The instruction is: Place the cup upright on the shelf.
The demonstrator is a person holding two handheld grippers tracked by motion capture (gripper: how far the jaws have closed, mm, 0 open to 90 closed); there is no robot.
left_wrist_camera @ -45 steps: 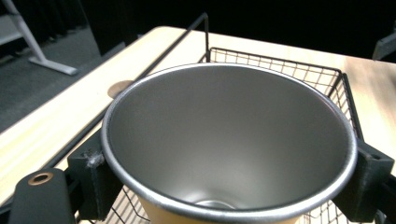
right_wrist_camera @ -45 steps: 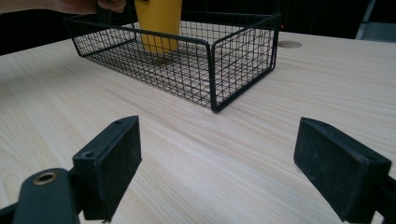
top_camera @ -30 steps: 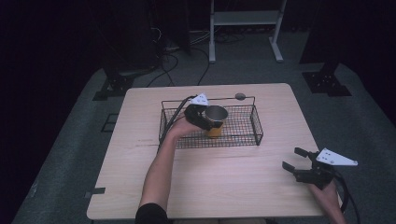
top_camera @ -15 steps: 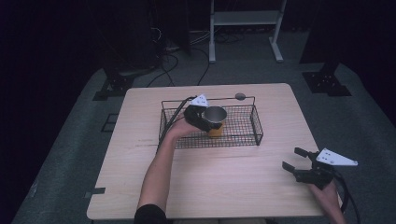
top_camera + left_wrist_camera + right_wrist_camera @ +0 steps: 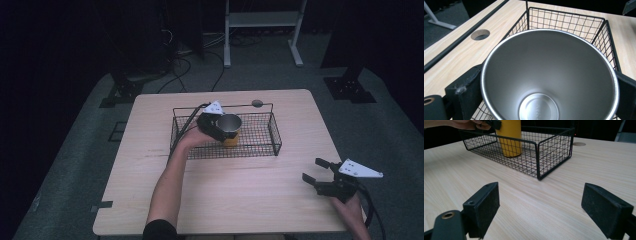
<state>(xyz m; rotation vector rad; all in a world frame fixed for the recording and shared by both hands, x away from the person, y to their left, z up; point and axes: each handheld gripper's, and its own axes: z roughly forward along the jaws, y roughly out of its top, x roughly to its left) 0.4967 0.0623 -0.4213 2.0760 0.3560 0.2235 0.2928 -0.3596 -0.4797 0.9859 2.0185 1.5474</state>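
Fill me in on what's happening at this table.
A person's left gripper has its jaws clamped around a yellow cup with a steel inside, standing upright in the black wire basket on the wooden table. The right gripper hangs open over the table's near right corner, holding nothing.

Dim room, grey carpet, pale wooden table, white stand, floor cables behind.

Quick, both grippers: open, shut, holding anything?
Left gripper: shut on the cup, inside the basket.
Right gripper: open, holding nothing, above the table.
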